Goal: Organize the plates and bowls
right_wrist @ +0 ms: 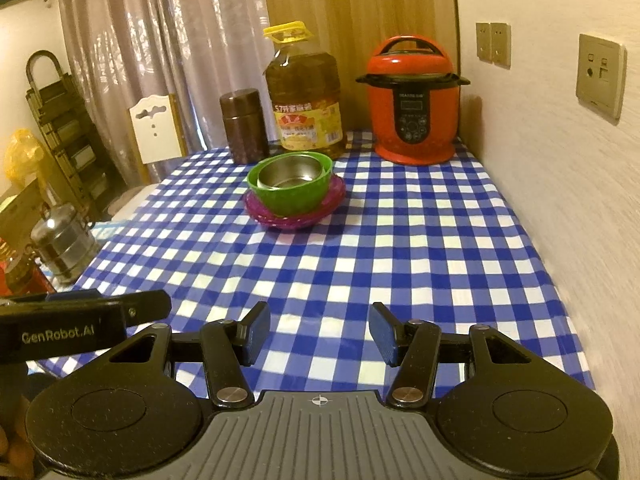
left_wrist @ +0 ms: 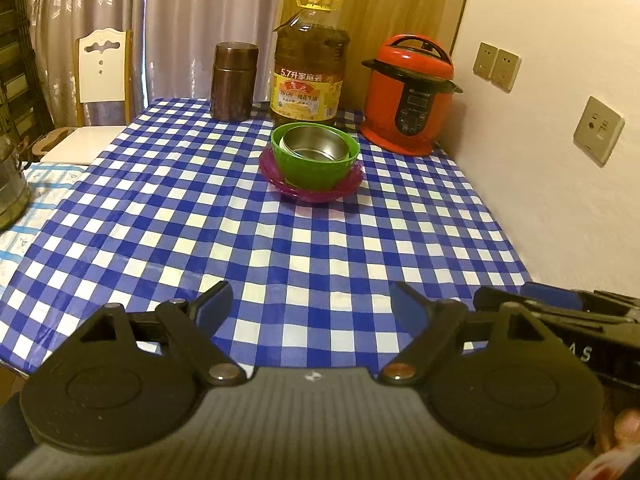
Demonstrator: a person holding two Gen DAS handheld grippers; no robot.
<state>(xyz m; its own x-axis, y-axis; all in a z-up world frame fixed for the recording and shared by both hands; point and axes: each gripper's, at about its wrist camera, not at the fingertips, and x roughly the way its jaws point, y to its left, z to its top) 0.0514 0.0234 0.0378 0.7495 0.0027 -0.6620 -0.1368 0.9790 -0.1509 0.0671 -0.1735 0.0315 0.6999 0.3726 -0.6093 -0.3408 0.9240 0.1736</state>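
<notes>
The checked tablecloth (left_wrist: 304, 248) covers the table. At its far edge stand an oil jug (left_wrist: 309, 60), a red pressure cooker (left_wrist: 410, 96) right of the jug, and a brown canister (left_wrist: 234, 80) left of it. Just before the jug, a steel bowl (left_wrist: 316, 146) nests in a green bowl (left_wrist: 316, 168) on purple plates (left_wrist: 310, 192). The left gripper (left_wrist: 312, 306) has jaws spread wide and empty; the right gripper (right_wrist: 318, 334) is partly spread, empty

Ahead, far across checked tablecloth (left_wrist: 304, 248): brown canister (left_wrist: 234, 80), oil jug (left_wrist: 309, 64), red cooker (left_wrist: 410, 94); chair (left_wrist: 105, 70) beyond-left.
</notes>
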